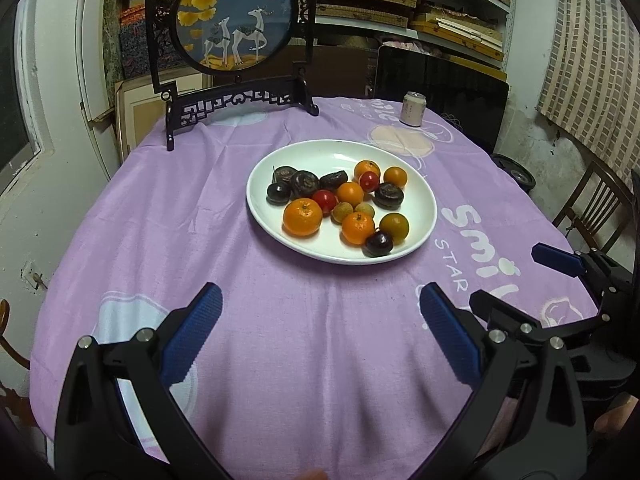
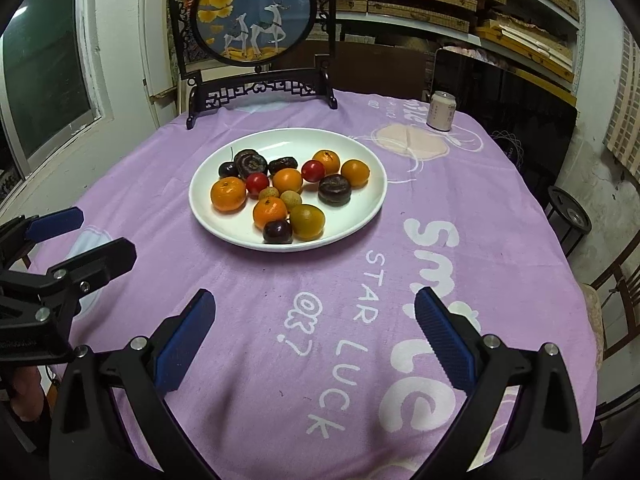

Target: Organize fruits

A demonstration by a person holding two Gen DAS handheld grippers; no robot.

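While we hold both tongs low over the near part of the purple tablecloth (image 2: 304, 380), the left tongs (image 1: 320, 312) and the right tongs (image 2: 314, 312) each stand with their blue fingers spread wide and nothing between them. They sit side by side, close enough that each shows at the edge of the other's view. Ahead of both tips, well apart from them, lies the white plate (image 1: 420, 236), with all the fruit on it in a loose mix: oranges (image 1: 303, 217), small red fruits (image 1: 324, 200), dark round ones (image 1: 379, 243) and two pale little ones (image 1: 342, 213). We see no fruit on the cloth itself. Our worry is the crowding: several pieces touch, so closing on one could nudge its round neighbours and send them rolling over the shallow rim. With the tongs so near each other, we judge they might also knock together if both reach for the plate. Farther off stand a can (image 1: 413, 109) and a framed deer picture (image 1: 236, 16).
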